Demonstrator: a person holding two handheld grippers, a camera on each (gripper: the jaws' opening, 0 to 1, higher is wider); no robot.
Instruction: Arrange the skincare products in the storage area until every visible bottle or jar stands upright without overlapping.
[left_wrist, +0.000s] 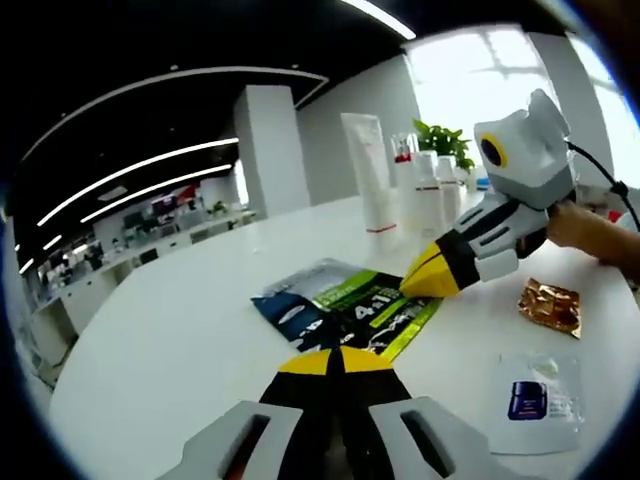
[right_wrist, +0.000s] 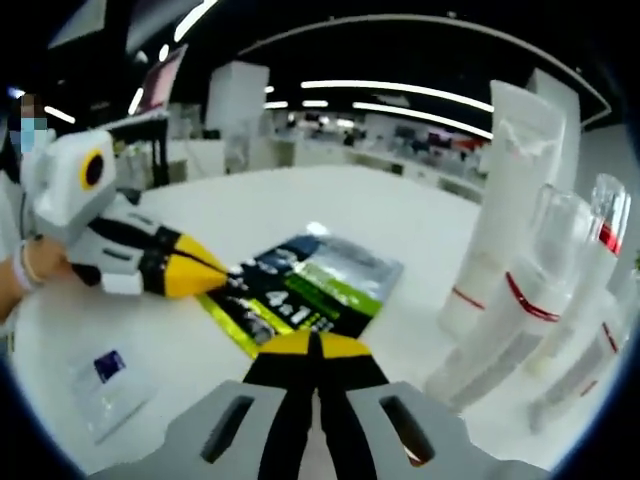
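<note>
- Bottles and a tall white tube stand upright on the white worktop, beyond and right of the right hand-held gripper, whose jaws are closed on nothing.
- Left hand-held gripper is closed too, empty, its tips at a dark-green sachet.
- Clear packet and gold wrapper lie to its right.

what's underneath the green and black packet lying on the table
The green and black packet lies flat on the white table. Both grippers' tips touch its edges: right gripper, left gripper. Anything beneath it is covered.
</note>
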